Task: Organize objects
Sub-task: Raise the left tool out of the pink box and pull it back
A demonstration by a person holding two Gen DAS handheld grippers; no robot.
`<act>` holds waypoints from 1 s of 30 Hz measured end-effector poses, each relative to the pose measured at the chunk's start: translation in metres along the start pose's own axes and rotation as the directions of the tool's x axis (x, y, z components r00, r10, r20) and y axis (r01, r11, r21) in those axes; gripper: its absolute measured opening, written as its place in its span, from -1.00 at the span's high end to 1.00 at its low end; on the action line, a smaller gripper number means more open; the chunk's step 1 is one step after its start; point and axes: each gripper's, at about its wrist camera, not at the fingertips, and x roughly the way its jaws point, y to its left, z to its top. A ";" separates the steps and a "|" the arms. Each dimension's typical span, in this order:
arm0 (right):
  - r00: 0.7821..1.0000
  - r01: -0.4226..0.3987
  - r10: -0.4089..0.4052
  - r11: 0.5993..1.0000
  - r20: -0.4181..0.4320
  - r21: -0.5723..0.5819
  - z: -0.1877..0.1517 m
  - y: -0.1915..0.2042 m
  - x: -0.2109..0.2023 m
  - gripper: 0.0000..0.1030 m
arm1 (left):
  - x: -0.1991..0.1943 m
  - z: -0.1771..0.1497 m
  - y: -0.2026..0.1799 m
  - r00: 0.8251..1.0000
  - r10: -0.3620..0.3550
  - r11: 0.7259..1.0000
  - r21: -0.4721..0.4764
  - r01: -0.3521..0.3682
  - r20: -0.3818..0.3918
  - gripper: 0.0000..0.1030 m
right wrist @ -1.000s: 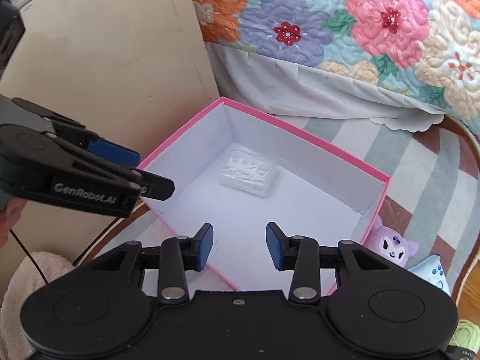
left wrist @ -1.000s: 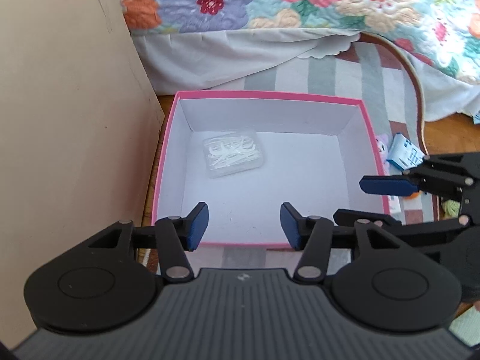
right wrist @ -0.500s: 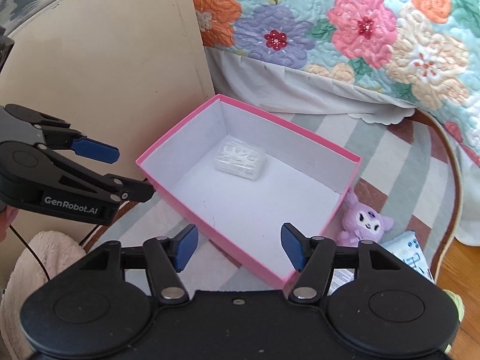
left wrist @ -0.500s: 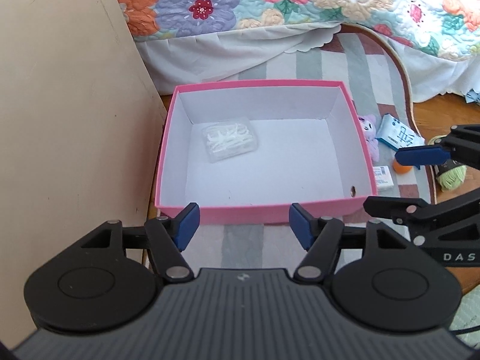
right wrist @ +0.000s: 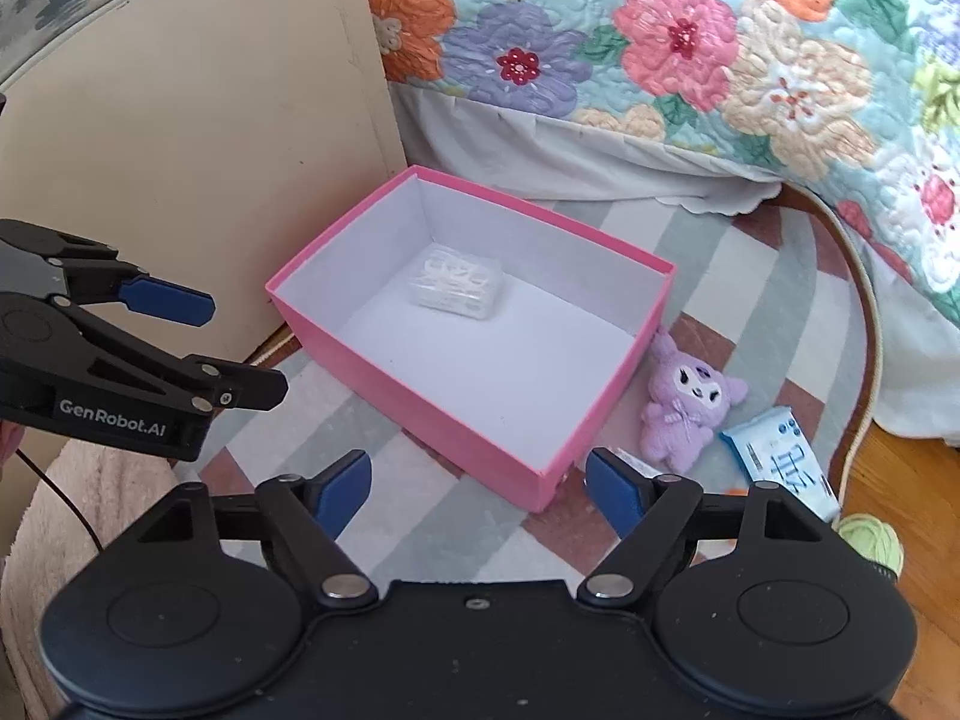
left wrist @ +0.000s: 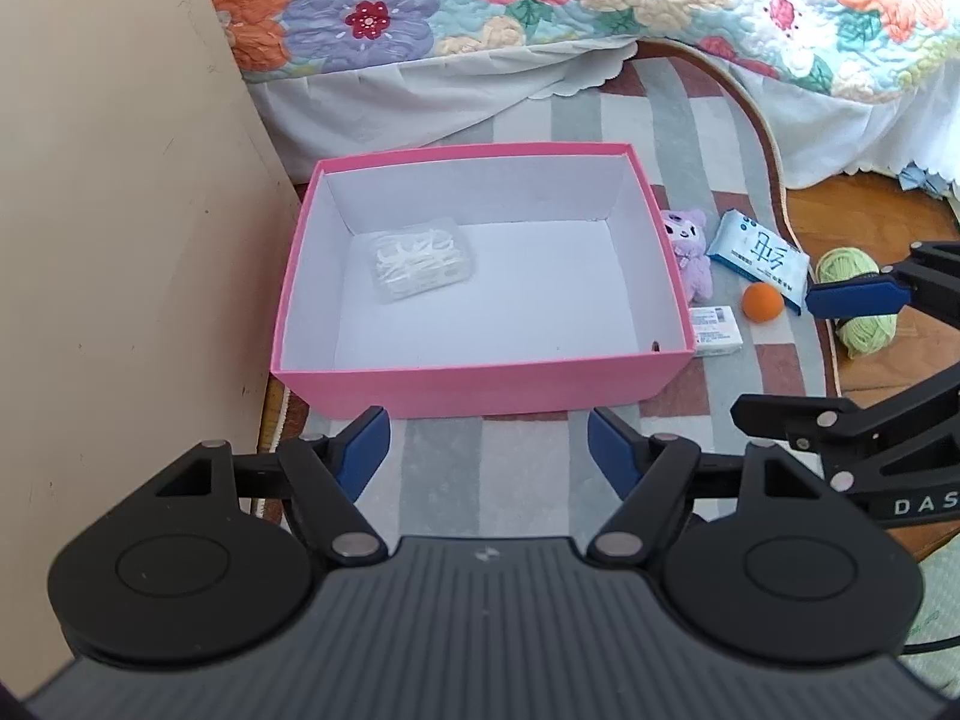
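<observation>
A pink box (left wrist: 480,387) (right wrist: 456,426) stands on the striped rug, holding a clear pack of floss picks (left wrist: 420,264) (right wrist: 459,285) in its far left corner. Right of the box lie a purple plush (left wrist: 690,246) (right wrist: 684,408), a blue tissue pack (left wrist: 759,255) (right wrist: 780,462), an orange ball (left wrist: 763,302), a small white packet (left wrist: 714,330) and green yarn (left wrist: 858,294) (right wrist: 873,540). My left gripper (left wrist: 489,450) is open and empty, in front of the box. My right gripper (right wrist: 477,486) is open and empty, above the box's near right corner.
A beige board (left wrist: 120,240) stands upright at the left of the box. A bed with a flowered quilt (left wrist: 540,0) and white skirt runs along the back. Wooden floor (left wrist: 840,222) shows beyond the rug's right edge.
Both grippers have drawn back and up from inside the box and opened wider. The floss pack stays in the box.
</observation>
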 end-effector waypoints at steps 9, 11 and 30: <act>1.000 0.024 -0.024 1.000 -0.013 0.005 -0.016 -0.006 -0.014 -0.64 | -0.015 -0.006 -0.019 1.000 -0.025 0.999 0.028 0.025 0.013 -0.47; 0.999 0.032 -0.031 0.999 -0.016 0.011 -0.019 -0.009 -0.017 -0.65 | -0.019 -0.006 -0.021 0.999 -0.025 0.999 0.022 0.025 0.022 -0.47; 0.998 0.055 -0.057 0.996 0.033 0.072 -0.069 -0.037 -0.041 -0.94 | -0.007 -0.024 -0.071 0.995 -0.097 0.987 0.129 0.100 -0.029 -0.86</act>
